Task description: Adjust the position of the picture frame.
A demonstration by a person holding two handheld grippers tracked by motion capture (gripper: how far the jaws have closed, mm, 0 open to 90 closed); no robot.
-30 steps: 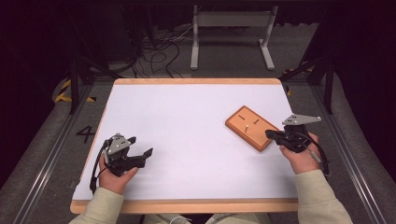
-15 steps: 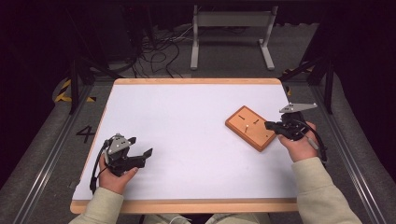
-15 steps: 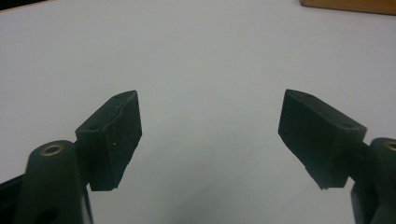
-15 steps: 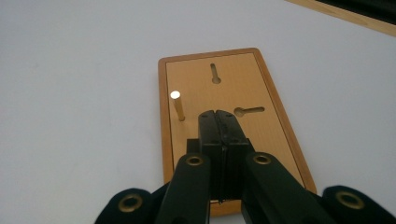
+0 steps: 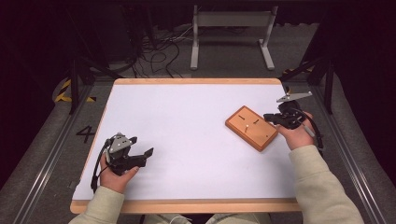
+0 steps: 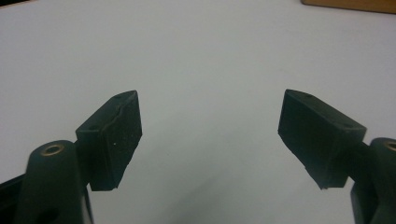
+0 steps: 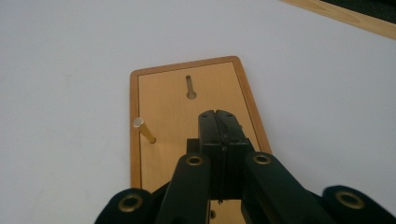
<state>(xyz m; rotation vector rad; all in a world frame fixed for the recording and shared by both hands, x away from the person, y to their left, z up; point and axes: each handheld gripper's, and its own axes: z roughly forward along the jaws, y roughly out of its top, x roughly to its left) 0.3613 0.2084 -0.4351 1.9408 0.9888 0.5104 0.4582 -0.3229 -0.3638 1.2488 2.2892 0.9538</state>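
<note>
A: Where the right gripper (image 5: 272,117) hangs over the board (image 5: 251,128), what state are its jaws in?

B: Clenched, pads pressed flat together, nothing between them. In the right gripper view the gripper (image 7: 218,114) sits above the middle of the board (image 7: 159,116), tips toward its far end.

A: Board position?

B: Right half of the counter (image 5: 187,116), lying flat, turned at an angle to the counter edges. Right hand (image 5: 294,133) just off its right side.

A: Anything on the board?

B: One peg (image 7: 144,129) standing near its left edge as the right gripper view shows it, leaning a little, pale tip up. It shows from above too (image 5: 244,125). A slot (image 7: 190,87) with a round end lies beyond the jaw tips. Peg is clear of the jaws, off to their left.

A: Left side?

B: Left gripper (image 5: 142,150) is near the front left of the counter, well apart from the board. Jaws released, wide gap, only bare white surface between them (image 6: 210,135).

A: Obstructions?

B: White surface between grippers is bare. Off the counter: cables (image 5: 159,56) on the floor behind, a metal stand (image 5: 231,28).
</note>
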